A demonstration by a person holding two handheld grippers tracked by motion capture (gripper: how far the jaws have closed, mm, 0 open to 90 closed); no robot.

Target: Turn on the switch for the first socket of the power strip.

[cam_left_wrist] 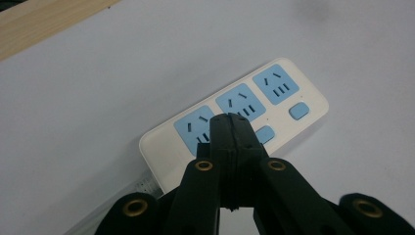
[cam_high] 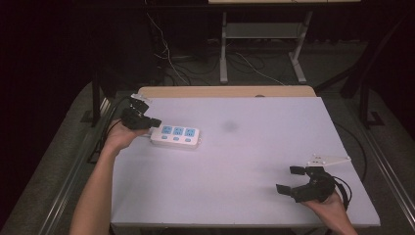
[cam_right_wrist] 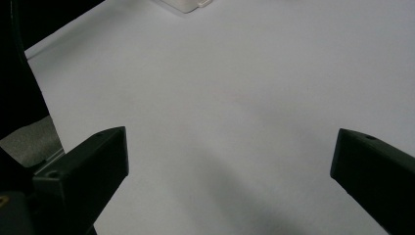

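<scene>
Right gripper (cam_high: pixel 288 180) at 4 o'clock of table (cam_high: pixel 254 147), jaws spread wide, nothing between them. Left gripper (cam_high: pixel 155 122) at 10 o'clock, jaws pressed together, tips over left end of white power strip (cam_high: pixel 176 136) with three blue sockets, lying flat on table.

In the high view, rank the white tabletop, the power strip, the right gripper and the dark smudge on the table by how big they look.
1. White tabletop, by far the largest.
2. Power strip and right gripper: about alike; the gripper sits nearer the camera, so I won't rank them.
3. Dark smudge, smallest.
</scene>
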